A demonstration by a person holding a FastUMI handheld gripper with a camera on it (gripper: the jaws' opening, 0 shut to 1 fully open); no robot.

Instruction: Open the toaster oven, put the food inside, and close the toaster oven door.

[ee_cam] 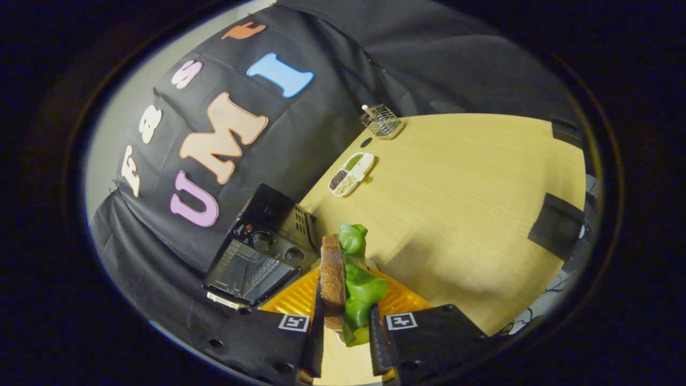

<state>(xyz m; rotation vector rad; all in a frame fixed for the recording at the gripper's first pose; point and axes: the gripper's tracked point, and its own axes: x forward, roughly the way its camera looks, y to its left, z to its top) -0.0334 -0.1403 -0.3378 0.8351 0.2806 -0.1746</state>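
Note:
My gripper point(346, 327) is shut on a sandwich point(348, 279), a slice of brown bread with green lettuce, standing on edge between the two fingers. The sandwich hangs above an orange ridged tray point(295, 300) on the wooden table. A black toaster oven point(262, 249) stands just beyond the tray, against the booth wall, ahead of the fingers and to one side. Its glass door looks shut and two knobs sit beside the door.
A white divided dish point(351, 174) with grains and beans lies farther along the wooden table point(461, 214). A wire basket point(381, 121) stands at the far corner. Dark objects point(554, 228) sit at the table's far side edge.

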